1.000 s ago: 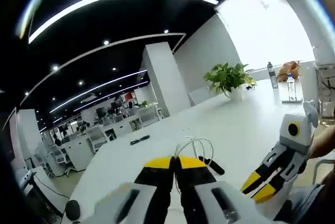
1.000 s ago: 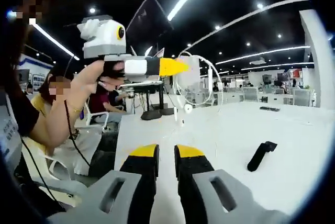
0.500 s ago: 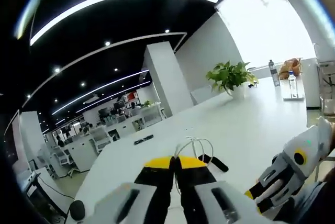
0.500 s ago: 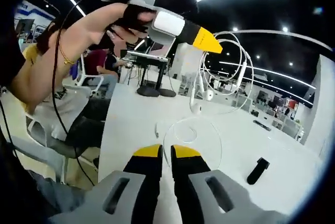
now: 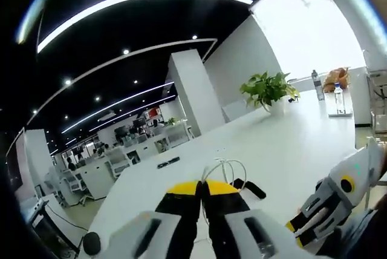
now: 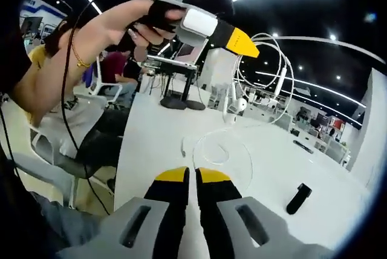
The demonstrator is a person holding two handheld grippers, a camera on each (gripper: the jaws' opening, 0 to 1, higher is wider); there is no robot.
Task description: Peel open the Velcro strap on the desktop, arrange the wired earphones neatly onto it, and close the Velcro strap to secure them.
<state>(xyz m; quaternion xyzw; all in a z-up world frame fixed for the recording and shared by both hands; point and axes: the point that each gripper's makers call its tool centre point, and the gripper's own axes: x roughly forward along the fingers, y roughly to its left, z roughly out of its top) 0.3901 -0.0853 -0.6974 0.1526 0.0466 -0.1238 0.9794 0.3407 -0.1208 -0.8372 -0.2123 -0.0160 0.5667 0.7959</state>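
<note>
My left gripper (image 5: 202, 187) is shut on the white wired earphones (image 5: 227, 168), whose loops rise just past its yellow tips. From the right gripper view, the left gripper (image 6: 243, 42) is held high in a hand, and the earphones (image 6: 239, 104) dangle from it in loops over the white table (image 6: 157, 150). The lowest loop runs down into my right gripper (image 6: 193, 175), whose jaws are shut on the cable. The black Velcro strap (image 6: 298, 198) lies on the table to the right; it also lies beyond the left jaws as the strap (image 5: 251, 189). The right gripper (image 5: 329, 204) sits low right.
A potted plant (image 5: 266, 89) and two bottles (image 5: 314, 86) stand at the table's far end, and a small dark object (image 5: 168, 162) lies further left. A person (image 6: 60, 71) sits in a chair beside the table's left edge in the right gripper view.
My right jaws have closed from slightly apart and now meet the cable's lowest loop. The left gripper with the earphones stands higher and closer in the right gripper view. The right gripper dropped lower.
</note>
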